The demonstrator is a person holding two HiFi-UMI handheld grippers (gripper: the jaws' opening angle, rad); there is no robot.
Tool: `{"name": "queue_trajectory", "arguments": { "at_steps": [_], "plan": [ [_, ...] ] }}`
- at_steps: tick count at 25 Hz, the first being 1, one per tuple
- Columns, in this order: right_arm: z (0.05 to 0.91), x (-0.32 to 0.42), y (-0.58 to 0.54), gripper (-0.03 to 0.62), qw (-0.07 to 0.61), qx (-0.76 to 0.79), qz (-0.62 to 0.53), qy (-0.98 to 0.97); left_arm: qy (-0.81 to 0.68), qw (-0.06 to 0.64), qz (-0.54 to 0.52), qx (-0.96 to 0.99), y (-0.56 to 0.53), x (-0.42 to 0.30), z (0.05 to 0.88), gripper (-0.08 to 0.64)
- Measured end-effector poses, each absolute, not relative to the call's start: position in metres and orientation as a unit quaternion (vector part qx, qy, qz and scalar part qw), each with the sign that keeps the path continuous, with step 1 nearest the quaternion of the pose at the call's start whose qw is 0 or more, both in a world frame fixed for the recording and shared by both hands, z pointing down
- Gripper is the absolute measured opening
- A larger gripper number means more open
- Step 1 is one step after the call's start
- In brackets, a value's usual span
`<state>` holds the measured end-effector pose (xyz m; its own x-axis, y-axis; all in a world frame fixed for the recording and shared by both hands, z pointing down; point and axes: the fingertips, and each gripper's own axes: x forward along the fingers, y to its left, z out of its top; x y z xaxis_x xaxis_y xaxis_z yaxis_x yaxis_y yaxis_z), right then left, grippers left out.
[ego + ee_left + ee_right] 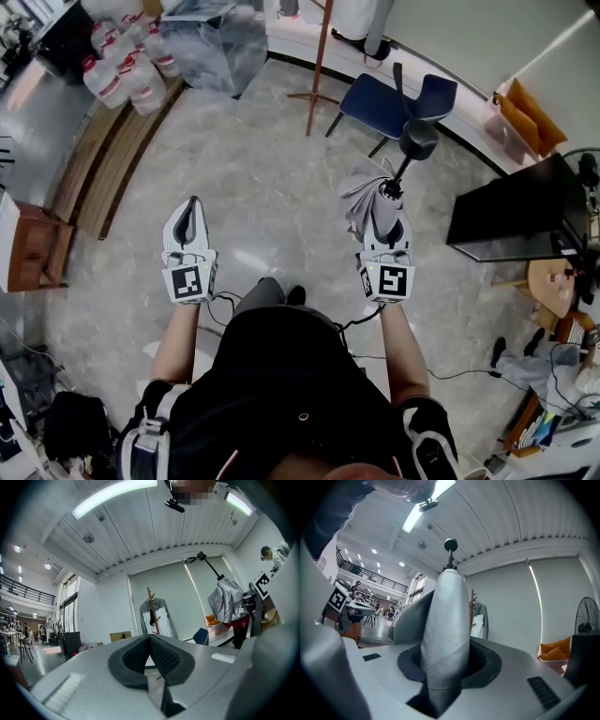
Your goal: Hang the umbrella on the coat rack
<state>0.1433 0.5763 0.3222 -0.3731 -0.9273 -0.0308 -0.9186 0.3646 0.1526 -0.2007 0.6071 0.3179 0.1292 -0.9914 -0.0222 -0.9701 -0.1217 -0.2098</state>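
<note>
Umbrella [361, 192] looks light but slippery-clothed; my right gripper [385, 214] jaws clamp its folded middle, left gripper [191, 208] jaws closed, empty.

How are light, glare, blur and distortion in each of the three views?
Head view: even light, sharp, a sheen on the floor, lines bent at the edges. Left gripper view: strong fisheye with dark corners; the ceiling lamp is blown out. Right gripper view: same fisheye; the umbrella is close to the lens, soft, and blocks the middle.

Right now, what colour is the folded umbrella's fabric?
The folded umbrella is grey; right gripper view shows it best.
</note>
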Motion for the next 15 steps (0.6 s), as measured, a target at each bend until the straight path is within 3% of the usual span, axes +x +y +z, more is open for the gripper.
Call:
{"name": "queue_trajectory", "arguments": {
  "at_steps": [15],
  "plan": [
    [0.309, 0.111, 0.400, 0.134, 0.032, 0.580, -0.084, -0.810, 0.629, 0.092, -0.033, -0.771, 0.445, -0.229, 0.306, 0.002]
  ]
}}
